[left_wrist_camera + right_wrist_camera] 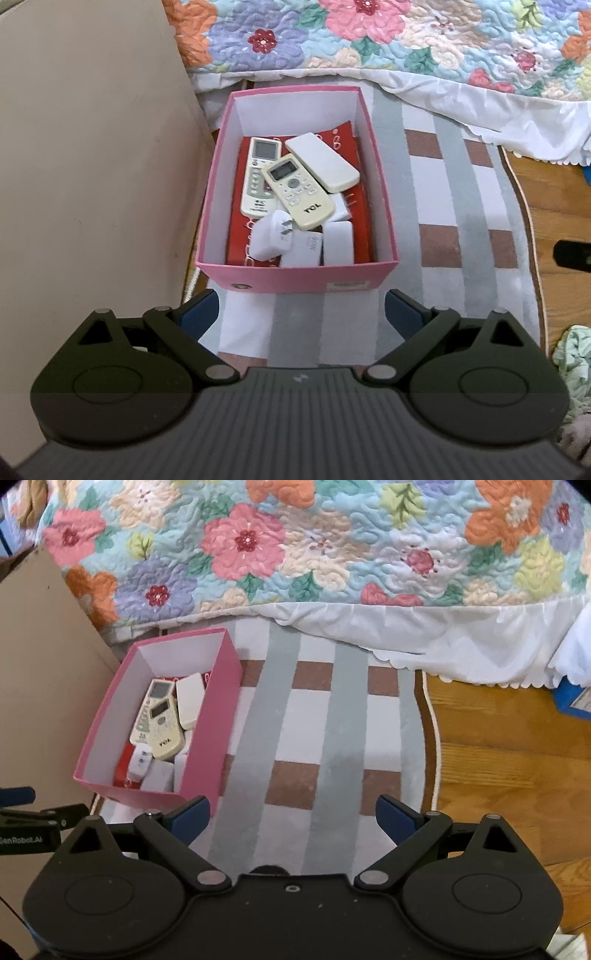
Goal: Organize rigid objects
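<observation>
The pink box sits on the striped rug, at the rug's left edge against a beige panel, with the bed's floral quilt just past its far wall. Inside, on a red lining, three remotes are stacked loosely: a white remote along the left wall, a cream TCL remote lying aslant over it, and a blank-backed remote angled toward the far right corner. Near the front wall lie a white plug adapter with prongs up and two or three more white chargers.

The left gripper hovers just before the box's near wall, fingers spread wide, holding nothing. The right gripper hangs over bare rug right of the box, likewise spread and empty.

The rug shows no loose items, so the sorting looks nearly done. The risk: the TCL remote rests on others and could slide if nudged, and a low finger could catch the thin cardboard wall and shove the box
</observation>
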Tool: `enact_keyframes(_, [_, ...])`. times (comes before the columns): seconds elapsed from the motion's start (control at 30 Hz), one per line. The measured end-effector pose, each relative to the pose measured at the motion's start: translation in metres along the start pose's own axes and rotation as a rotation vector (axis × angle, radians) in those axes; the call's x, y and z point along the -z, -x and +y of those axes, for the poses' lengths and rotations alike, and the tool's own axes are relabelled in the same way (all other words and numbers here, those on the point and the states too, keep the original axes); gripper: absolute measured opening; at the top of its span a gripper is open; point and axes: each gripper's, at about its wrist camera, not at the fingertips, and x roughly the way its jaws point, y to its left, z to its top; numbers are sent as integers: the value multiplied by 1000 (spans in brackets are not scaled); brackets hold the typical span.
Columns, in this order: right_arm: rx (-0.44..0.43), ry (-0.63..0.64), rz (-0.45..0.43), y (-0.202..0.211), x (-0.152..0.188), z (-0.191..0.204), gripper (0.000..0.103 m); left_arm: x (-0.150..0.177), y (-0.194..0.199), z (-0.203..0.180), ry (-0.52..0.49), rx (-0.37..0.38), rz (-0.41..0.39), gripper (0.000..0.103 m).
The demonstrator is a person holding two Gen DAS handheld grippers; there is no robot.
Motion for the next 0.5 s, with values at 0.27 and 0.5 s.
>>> enact_keyframes(0.27, [29,65,-2,1,3,18,99,3,-5,-3,-6,-7,18,97])
enact_keyframes(0.5, [34,35,21,-4,4,17,102,5,-7,-1,-7,-2,26,97])
